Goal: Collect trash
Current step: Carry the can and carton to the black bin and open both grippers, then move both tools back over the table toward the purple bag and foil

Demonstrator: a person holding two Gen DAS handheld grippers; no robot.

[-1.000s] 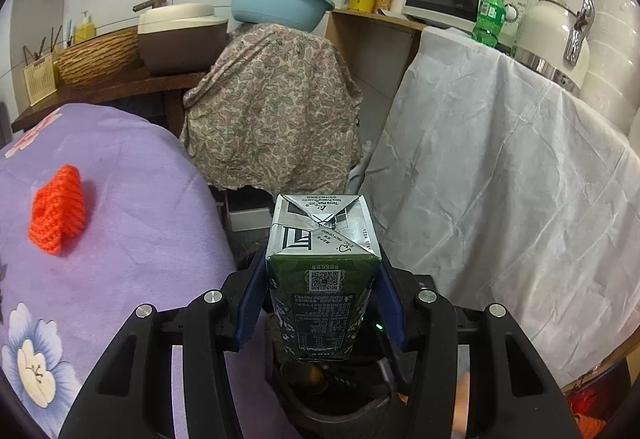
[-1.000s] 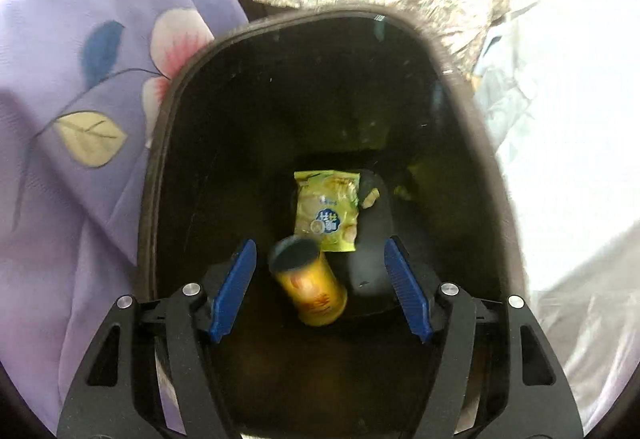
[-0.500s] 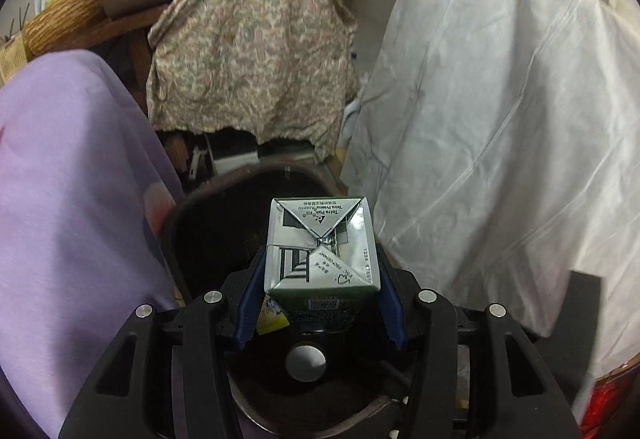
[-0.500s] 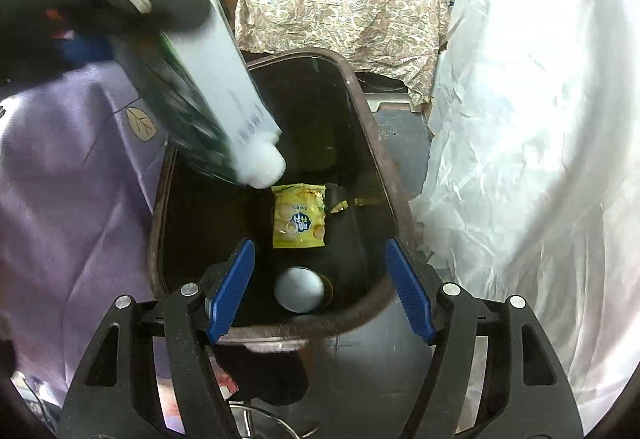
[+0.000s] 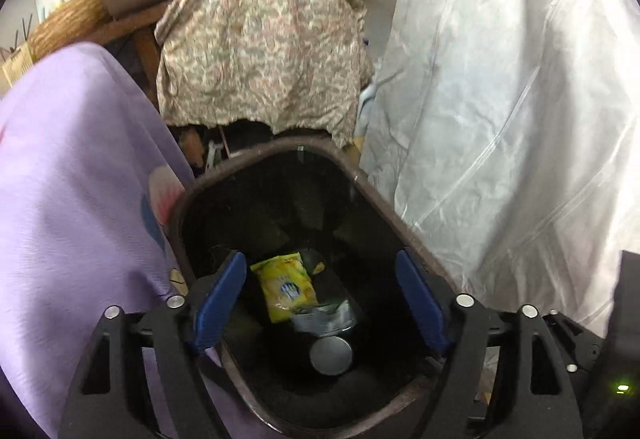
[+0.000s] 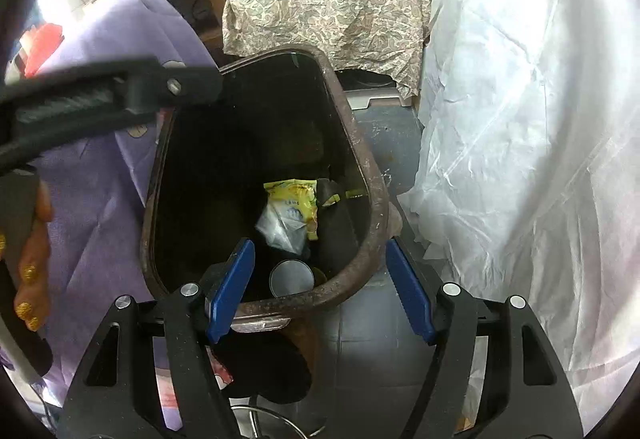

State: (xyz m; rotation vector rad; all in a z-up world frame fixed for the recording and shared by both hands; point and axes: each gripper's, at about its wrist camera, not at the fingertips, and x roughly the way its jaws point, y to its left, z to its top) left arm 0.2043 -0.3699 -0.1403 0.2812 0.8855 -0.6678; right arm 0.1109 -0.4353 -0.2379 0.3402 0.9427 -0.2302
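- On the far left, a purple flowered cloth [image 5: 76, 199] drapes down beside the dark brown trash bin [image 5: 360, 179].
- Above the bin's mouth the left gripper [image 5: 320, 299] points down, its blue-padded jaws opening wide with nothing between them.
- Down inside the bin lie a yellow snack packet [image 5: 286, 285], a carton [image 5: 328, 315] partly over it, and a can [image 5: 331, 355] showing its round grey end.
- Over the bin's near rim the right gripper [image 6: 318, 291] hangs with its fingers spread wide and empty; one pad is inside the rim, the other outside.
- Behind the bin hangs a paisley cloth [image 5: 260, 51].
- At the right, a white sheet [image 5: 500, 119] falls close to the bin's side.
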